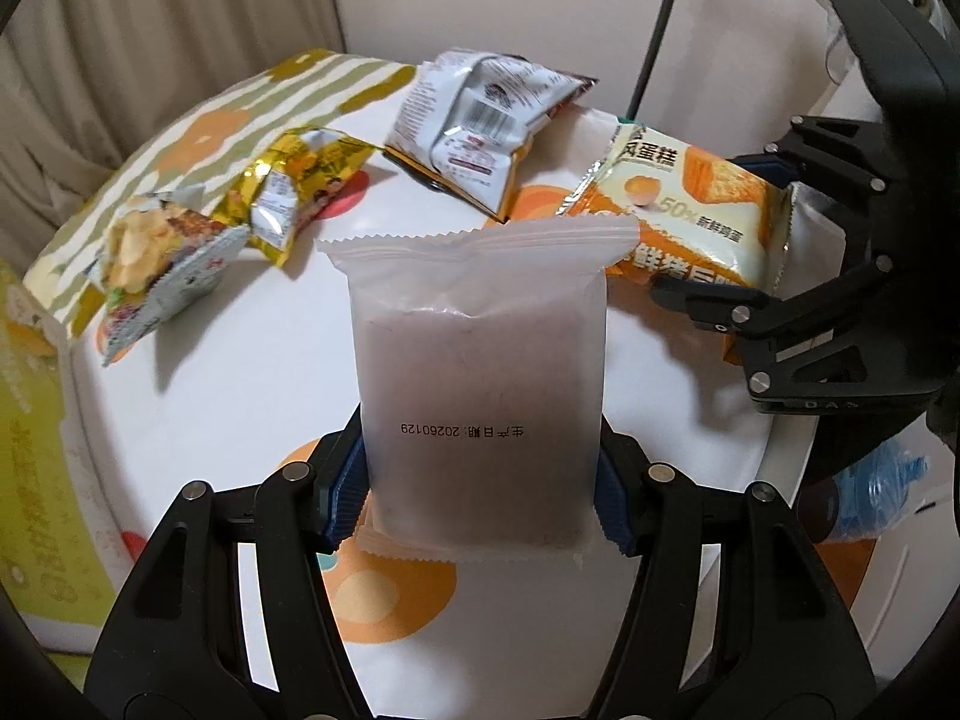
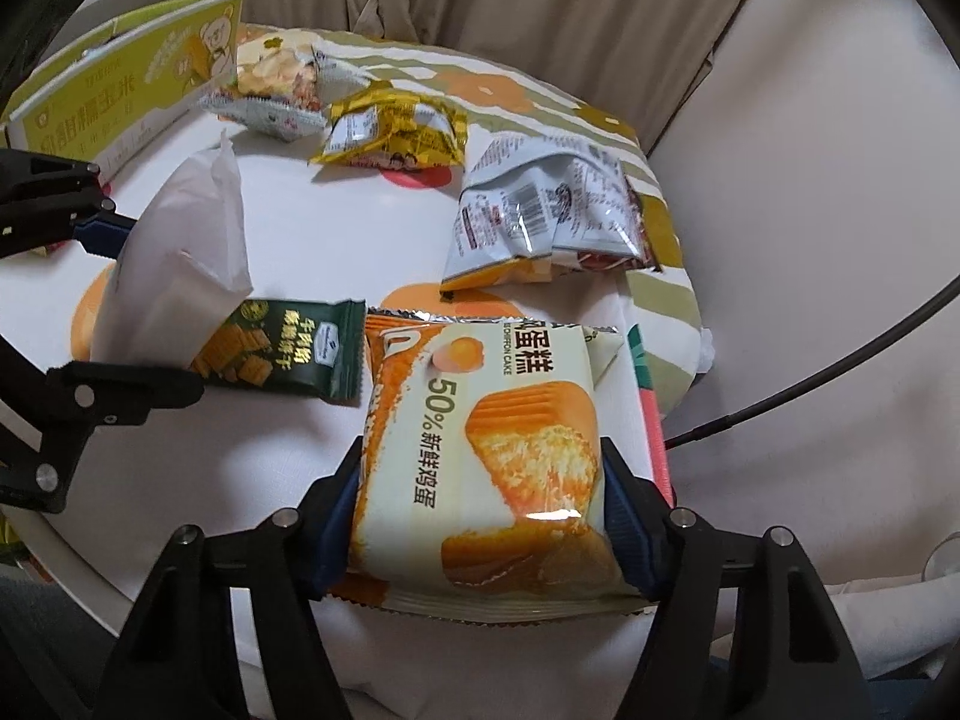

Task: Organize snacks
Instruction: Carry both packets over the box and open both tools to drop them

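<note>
My left gripper (image 1: 479, 489) is shut on a frosted white packet (image 1: 480, 360) with a dark filling, held upright above the table; its blue pads press both sides. In the right wrist view the same packet (image 2: 174, 264) hangs at the left between the left gripper's fingers (image 2: 102, 228). My right gripper (image 2: 485, 510) is shut on an orange and cream chiffon cake packet (image 2: 480, 420), pads against both long edges. In the left wrist view the cake packet (image 1: 678, 204) sits at the right, with the right gripper (image 1: 738, 234) around it.
On the round table's flowered cloth (image 1: 210, 420) lie a dark green packet (image 2: 282, 354), a gold packet (image 2: 390, 132), a crumpled silver-white bag (image 2: 540, 210) and a sandwich-print packet (image 2: 276, 84). A yellow-green box (image 2: 120, 78) stands at the far left. A cable (image 2: 840, 360) runs right.
</note>
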{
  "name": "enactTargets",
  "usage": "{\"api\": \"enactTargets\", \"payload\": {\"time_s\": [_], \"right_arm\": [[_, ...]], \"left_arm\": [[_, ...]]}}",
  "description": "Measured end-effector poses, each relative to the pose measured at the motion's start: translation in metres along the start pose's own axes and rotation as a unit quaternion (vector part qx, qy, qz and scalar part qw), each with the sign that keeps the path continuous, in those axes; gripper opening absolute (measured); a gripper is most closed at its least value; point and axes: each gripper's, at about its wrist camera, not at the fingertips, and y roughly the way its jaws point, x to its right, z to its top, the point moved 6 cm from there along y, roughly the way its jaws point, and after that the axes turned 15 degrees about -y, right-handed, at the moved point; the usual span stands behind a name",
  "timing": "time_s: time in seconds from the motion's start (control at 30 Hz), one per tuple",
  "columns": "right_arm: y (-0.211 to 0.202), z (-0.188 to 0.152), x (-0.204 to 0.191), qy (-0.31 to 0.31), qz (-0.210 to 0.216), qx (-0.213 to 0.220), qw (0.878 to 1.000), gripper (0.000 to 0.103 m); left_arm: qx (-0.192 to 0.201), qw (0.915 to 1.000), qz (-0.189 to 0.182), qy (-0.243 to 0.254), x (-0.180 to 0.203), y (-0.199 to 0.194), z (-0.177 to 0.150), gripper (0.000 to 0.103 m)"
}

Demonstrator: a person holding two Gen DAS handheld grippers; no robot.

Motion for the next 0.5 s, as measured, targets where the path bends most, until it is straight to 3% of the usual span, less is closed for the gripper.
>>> {"api": "enactTargets", "payload": {"time_s": [0.17, 0.5], "right_arm": [[-0.021, 0.008, 0.002, 0.011, -0.002, 0.017, 1.0, 0.065], [-0.078, 0.058, 0.009, 0.031, 0.013, 0.075, 0.997, 0.065]], "left_arm": [[0.016, 0.9997, 0.006, -0.017, -0.006, -0.02, 0.007, 0.059], [0.081, 0.9941, 0.036, -0.063, -0.031, -0.11, 0.03, 0.059]]}}
